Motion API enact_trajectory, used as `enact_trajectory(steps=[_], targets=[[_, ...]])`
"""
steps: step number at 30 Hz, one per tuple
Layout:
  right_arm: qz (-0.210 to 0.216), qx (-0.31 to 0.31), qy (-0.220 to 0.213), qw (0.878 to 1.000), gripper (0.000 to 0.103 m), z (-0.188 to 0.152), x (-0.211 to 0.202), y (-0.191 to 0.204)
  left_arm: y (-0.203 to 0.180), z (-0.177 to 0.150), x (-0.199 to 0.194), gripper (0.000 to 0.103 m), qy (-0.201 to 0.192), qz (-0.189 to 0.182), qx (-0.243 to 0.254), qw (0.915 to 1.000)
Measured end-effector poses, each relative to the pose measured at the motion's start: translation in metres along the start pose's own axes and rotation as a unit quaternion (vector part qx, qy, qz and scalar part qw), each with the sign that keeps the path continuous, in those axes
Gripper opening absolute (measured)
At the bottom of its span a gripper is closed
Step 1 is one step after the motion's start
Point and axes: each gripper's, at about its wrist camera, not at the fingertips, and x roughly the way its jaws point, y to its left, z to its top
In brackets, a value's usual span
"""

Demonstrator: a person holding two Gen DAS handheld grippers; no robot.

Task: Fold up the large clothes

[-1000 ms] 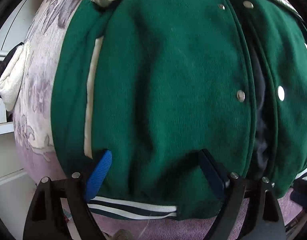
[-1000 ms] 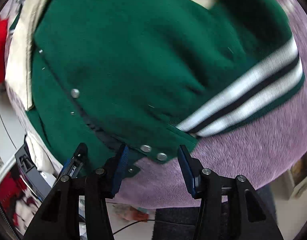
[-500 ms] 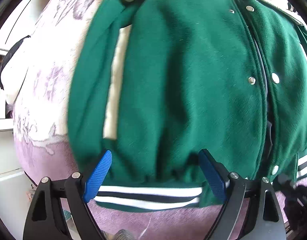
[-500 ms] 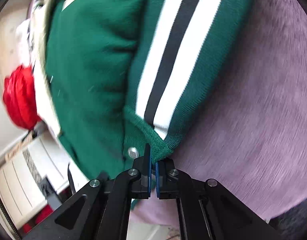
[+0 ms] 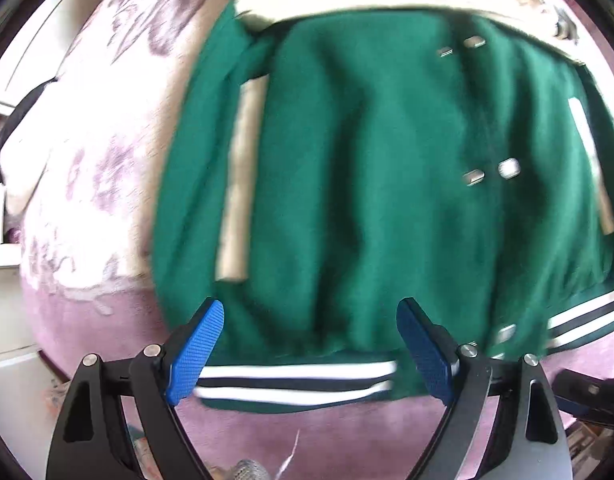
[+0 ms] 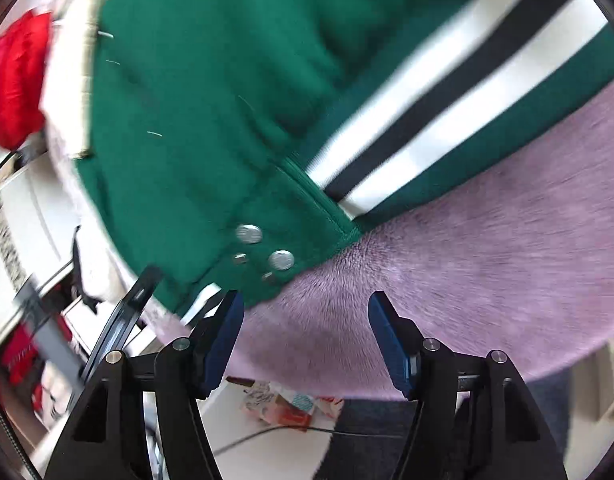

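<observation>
Half a second ago our right tongs (image 6: 301, 340) were pinched shut on the corner of the striped hem; now their blue pads are standing wide apart, holding nothing, with the released corner lying just beyond them on the purple blanket (image 6: 487, 272). We are also seeing the two front panels lying closer together than they were a second ago: the dark gap along the placket is gone and the snap buttons (image 5: 473, 177) are sitting side by side.

Our left tongs (image 5: 309, 354) are likewise spread open and gripping nothing. They are hovering over the near edge of the green varsity jacket (image 5: 367, 184), one pad to each side of the striped hem band (image 5: 295, 376), though we cannot tell whether they are touching the cloth. Motion blur in both views suggests we are moving.

Going outward, the jacket is lying front-up and spread across the blanket on what looks like a bed, its cream pocket trim (image 5: 239, 184) running lengthwise on one side and a cream sleeve or collar edge along the far side. In the right view a red garment (image 6: 11, 80) is sitting beyond the jacket, near the edge of the bed.

We are judging that the front is now closed and flattened, so the smoothing step is ending and the first real fold is not yet begun.
</observation>
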Motion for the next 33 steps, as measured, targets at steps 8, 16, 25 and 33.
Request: enact_trajectory(steps=[8, 16, 25, 33], targets=[[-0.098, -0.013, -0.166, 0.981, 0.067, 0.054, -0.116, -0.028, -0.080, 0.037, 0.016, 0.088, -0.017, -0.006, 0.029, 0.9994], [-0.167, -0.054, -0.073, 0.982, 0.044, 0.122, -0.088, -0.056, -0.098, 0.023, 0.051, 0.091, 0.011, 0.048, -0.002, 0.9988], [-0.152, -0.216, -0.093, 0.960, 0.048, 0.245, -0.157, 0.074, -0.136, 0.030, 0.054, 0.092, 0.028, 0.119, -0.038, 0.9917], [-0.188, -0.305, -0.105, 0.928, 0.046, 0.349, -0.115, 0.146, -0.155, 0.028, 0.051, 0.093, 0.025, 0.139, -0.056, 0.9884]])
